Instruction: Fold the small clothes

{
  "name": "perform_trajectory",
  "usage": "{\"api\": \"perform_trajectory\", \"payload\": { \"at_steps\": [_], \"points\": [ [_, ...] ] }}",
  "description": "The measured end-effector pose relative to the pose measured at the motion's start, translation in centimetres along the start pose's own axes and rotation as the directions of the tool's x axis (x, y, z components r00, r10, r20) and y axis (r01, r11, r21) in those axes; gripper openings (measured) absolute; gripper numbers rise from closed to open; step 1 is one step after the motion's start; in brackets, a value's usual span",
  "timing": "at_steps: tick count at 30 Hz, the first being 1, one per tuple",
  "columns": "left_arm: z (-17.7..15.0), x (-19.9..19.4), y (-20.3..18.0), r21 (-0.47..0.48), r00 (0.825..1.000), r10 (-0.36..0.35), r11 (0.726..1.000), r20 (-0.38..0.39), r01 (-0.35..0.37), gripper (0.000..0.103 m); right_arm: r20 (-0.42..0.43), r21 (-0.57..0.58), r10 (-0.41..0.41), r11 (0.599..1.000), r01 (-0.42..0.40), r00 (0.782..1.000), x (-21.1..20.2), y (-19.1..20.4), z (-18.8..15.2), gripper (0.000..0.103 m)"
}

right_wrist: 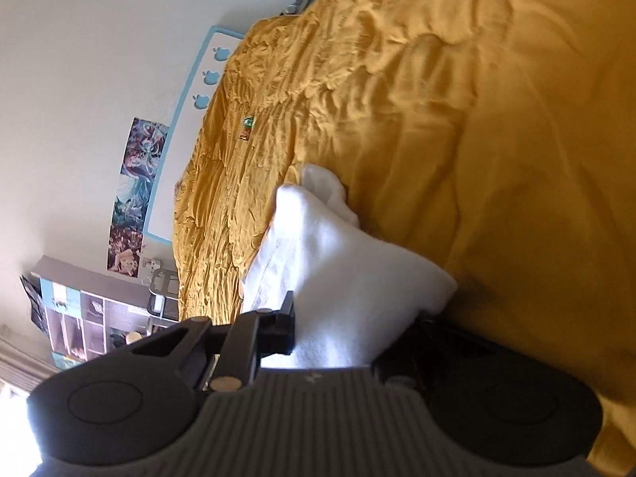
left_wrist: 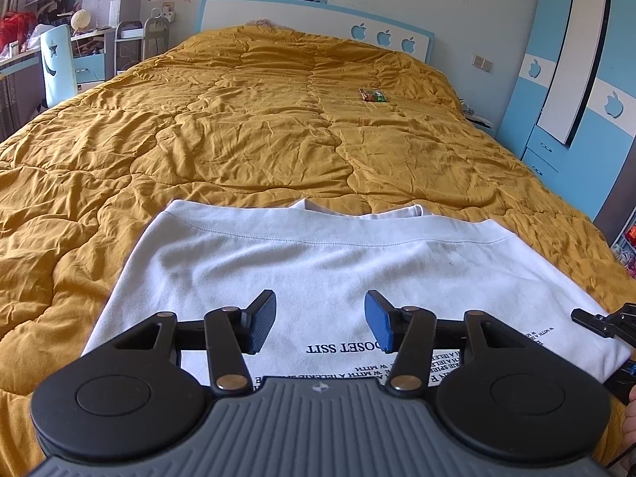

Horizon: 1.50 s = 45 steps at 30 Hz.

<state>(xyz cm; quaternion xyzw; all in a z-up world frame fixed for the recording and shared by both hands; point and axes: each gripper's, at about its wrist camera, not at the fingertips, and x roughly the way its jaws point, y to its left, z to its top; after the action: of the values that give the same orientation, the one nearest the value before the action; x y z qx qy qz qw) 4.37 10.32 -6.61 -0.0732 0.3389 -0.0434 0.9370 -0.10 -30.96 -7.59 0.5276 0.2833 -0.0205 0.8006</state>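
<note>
On mustard quilt (left_wrist: 246,127), right gripper (right_wrist: 338,330) clamps white shirt (left_wrist: 318,270) edge, left gripper (left_wrist: 320,320) open; thin pinch could slip mid-fold.

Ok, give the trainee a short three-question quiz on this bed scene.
1. True or false: the left hand-held gripper is clamped on the white T-shirt.
2. Which hand-held gripper has white cloth between its fingers? A) left B) right C) neither
3. Fill in: the shirt lies on a mustard-coloured ____.

Key: 1 false, its jaws stand open above the shirt; 2 B; 3 quilt.
</note>
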Motion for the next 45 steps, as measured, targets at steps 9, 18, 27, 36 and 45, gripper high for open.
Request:
{"api": "perform_trajectory", "payload": {
  "at_steps": [9,18,27,36,45],
  "points": [
    [-0.9,-1.5,2.8,-0.001,1.0,0.011,1.0,0.003,-0.011,0.061,0.088,-0.36,0.018,0.933,0.015,0.996,-0.5,6.7,-1.0,0.012],
    [-1.9,-3.0,4.7,-0.005,0.999,0.047,0.999,0.023,-0.047,0.061,0.089,-0.476,0.112,0.878,-0.056,0.99,-1.7,11.2,-1.8,0.012],
    [-1.8,-4.4,7.7,-0.1,0.998,0.053,0.994,0.045,-0.048,0.061,0.064,-0.584,0.218,0.8,-0.141,0.974,-2.3,17.3,-4.5,0.012],
    [-2.5,-6.2,11.3,-0.175,0.99,0.124,0.978,0.065,-0.111,0.061,0.03,-0.805,0.251,0.58,-0.125,0.968,-1.2,23.8,-10.8,0.012],
    [-2.8,-11.1,15.8,-0.177,0.921,0.361,0.926,0.146,-0.334,0.061,-0.024,-0.989,0.229,-0.148,0.011,0.973,4.5,25.5,-28.9,0.011]
  ]
}}
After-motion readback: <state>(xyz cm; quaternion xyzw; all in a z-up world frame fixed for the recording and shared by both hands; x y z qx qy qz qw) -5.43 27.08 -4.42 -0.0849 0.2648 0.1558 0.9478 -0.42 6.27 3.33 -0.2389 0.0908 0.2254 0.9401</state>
